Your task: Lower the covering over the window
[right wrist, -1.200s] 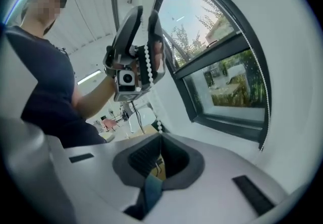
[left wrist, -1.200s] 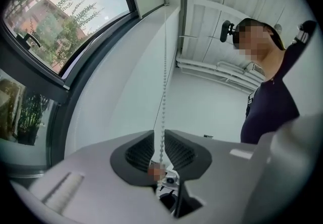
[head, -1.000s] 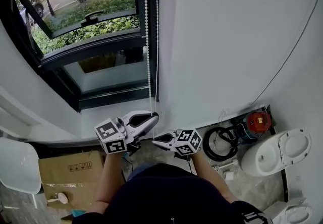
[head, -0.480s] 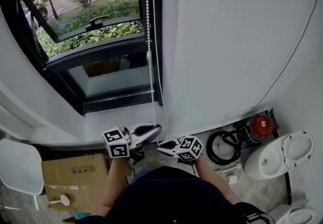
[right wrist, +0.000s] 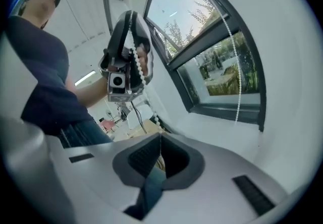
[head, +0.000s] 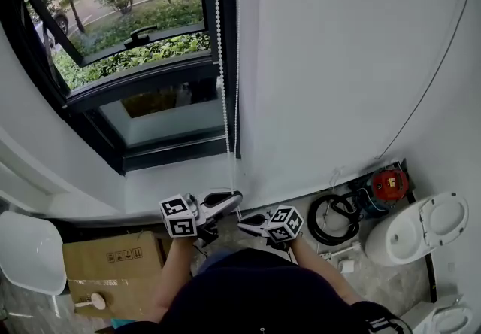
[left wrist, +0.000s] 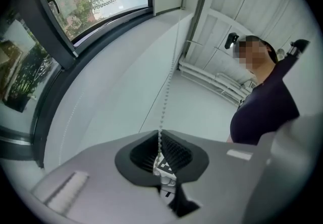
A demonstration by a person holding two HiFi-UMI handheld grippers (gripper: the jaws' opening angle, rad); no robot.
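Left tool (left wrist: 160, 140) is pinched on the bead chain (left wrist: 167, 84), at low centre of the head view; right tool (right wrist: 160, 140), just beside it, is pressed together with nothing seen between its jaws. The chain hangs near vertical, its long axis up and down, from the left tool to the top edge of the frame, along the right side of the window (head: 143, 78) at upper left. The glass shows bare and no covering is in view, so the lowering appears barely begun, with most of the pull outstanding

It looks like an unfinished bathroom: a white toilet (head: 417, 231) sits on the floor by a coiled hose (head: 334, 216) and a cardboard box (head: 113, 261), between bare white walls (head: 338, 47) with a black-framed window (head: 143, 47).
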